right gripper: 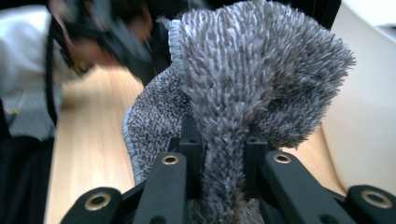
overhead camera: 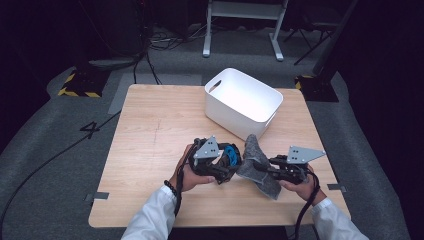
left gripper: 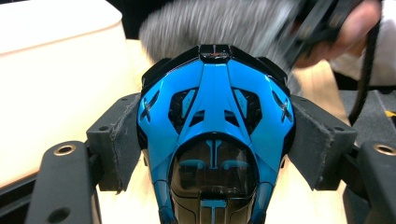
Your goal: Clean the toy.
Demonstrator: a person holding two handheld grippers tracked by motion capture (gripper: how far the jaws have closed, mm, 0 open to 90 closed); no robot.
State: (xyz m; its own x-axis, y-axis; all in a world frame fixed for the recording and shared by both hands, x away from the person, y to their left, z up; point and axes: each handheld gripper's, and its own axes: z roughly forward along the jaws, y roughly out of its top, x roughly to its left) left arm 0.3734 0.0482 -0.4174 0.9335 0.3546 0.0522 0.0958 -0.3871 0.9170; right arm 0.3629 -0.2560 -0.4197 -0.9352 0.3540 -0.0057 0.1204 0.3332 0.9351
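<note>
Left hand-held gripper (left gripper: 212, 154) clamped on blue-black toy car (left gripper: 215, 140); right hand-held gripper (right gripper: 223, 158) clamped on grey cloth (right gripper: 252, 74), beside the white bin (overhead camera: 243, 102).

Overhead light bright on the pale wooden table (overhead camera: 150, 150); surrounding floor falls to black. Glare on the glossy blue-and-black toy car (left gripper: 215, 121). Far hand motion-blurred in both gripper views. White plastic bin (left gripper: 56, 70) overexposed there.

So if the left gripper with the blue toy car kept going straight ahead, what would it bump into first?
Probably the grey cloth, which hangs just beyond the blue toy car held in the left gripper. The right gripper holds that cloth. Depth is hard to judge.
</note>
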